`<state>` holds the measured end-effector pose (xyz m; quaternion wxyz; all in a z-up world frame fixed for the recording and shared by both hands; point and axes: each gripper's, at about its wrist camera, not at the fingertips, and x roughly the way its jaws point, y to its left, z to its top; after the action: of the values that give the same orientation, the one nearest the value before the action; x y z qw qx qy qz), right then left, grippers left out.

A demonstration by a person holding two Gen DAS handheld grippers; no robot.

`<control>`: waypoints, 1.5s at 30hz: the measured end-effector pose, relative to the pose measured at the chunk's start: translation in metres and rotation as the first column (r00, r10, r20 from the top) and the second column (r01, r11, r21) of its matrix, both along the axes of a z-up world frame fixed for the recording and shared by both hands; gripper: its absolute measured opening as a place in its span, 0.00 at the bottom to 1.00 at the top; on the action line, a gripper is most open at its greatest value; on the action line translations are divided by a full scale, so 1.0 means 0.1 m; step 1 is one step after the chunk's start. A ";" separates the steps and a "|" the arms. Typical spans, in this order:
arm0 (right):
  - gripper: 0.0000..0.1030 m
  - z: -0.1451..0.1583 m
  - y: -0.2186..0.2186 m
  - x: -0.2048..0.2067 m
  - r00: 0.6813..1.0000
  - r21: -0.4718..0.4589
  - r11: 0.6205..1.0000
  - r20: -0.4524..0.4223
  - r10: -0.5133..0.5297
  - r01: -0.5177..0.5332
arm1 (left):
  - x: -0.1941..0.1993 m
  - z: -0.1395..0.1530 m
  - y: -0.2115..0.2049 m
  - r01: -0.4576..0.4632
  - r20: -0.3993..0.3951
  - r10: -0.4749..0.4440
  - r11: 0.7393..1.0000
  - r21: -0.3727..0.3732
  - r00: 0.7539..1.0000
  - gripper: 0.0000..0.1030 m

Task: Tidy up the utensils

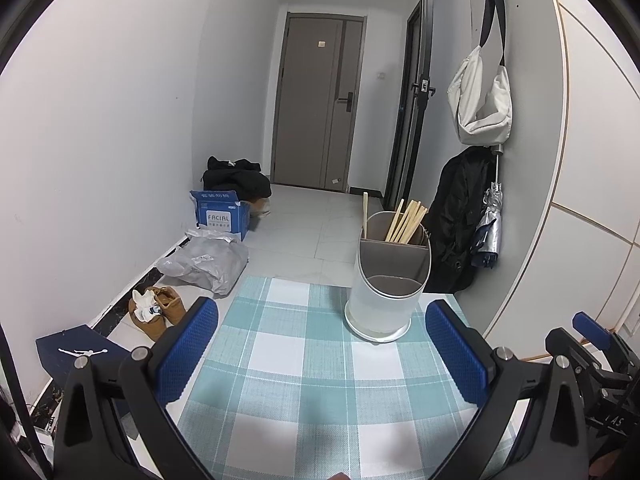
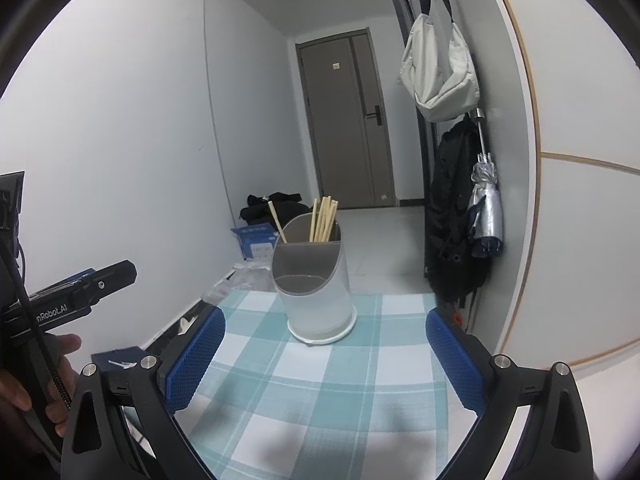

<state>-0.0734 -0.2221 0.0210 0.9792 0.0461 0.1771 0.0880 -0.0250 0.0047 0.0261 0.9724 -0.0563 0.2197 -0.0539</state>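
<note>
**One holder, chopsticks all inside, both sets of fingers empty**

A single white utensil holder [image 1: 388, 280] stands upright on the checked cloth of the counter [image 1: 304, 364], toward its far edge. In the left wrist view it sits at about one o'clock from the left gripper [image 1: 322, 354]; in the right wrist view the same holder [image 2: 316, 284] is near twelve o'clock, just ahead of the right gripper [image 2: 324, 360]. Its slanted top shows a low front compartment and a taller rear part with a divider. The front compartment looks empty.

The chopsticks [image 1: 404, 220] are all in the rear part. One stick [image 1: 365, 216] stands alone on the left side of the divider; a bundle leans together on the right side, roughly six or seven, though the exact number cannot be told as they overlap. In the right wrist view the bundle [image 2: 323, 219] fans slightly, and the lone stick [image 2: 277, 222] tilts toward eleven o'clock.

The left gripper's two blue-padded fingers [image 1: 188, 354] are spread wide, holding nothing, touching nothing, over bare cloth. The right gripper's fingers [image 2: 456, 360] are equally wide apart and empty, well short of the holder.

A hand [image 2: 36, 376] grips the left tool's handle at nine o'clock in the right wrist view.

On the wall at two o'clock hang one pale bag [image 1: 480, 100], one dark coat [image 1: 460, 216] and one folded umbrella [image 1: 490, 232].
</note>
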 end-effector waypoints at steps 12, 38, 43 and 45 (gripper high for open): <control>0.99 -0.01 0.00 0.01 1.000 -0.001 1.000 -0.002 -0.002 0.002 | 0.01 0.00 0.02 -0.024 0.002 0.024 1.000 -0.001 1.000 0.99; 1.00 0.00 0.00 -0.03 1.000 -0.006 1.000 0.000 -0.005 0.005 | 0.02 -0.01 0.08 -0.027 -0.014 0.027 0.999 -0.021 1.000 0.99; 1.00 -0.01 0.01 -0.02 1.000 -0.005 1.000 -0.001 -0.006 0.006 | 0.03 -0.01 0.07 -0.031 -0.019 0.031 0.999 -0.017 0.999 0.99; 1.00 -0.01 0.01 -0.01 1.000 -0.006 1.000 -0.003 -0.006 0.006 | 0.04 -0.02 0.07 -0.029 -0.028 0.029 0.999 -0.019 0.999 0.99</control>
<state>-0.0745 -0.2213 0.0201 0.9793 0.0440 0.1785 0.0844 -0.0215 0.0119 0.0237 0.9694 -0.0697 0.2316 -0.0412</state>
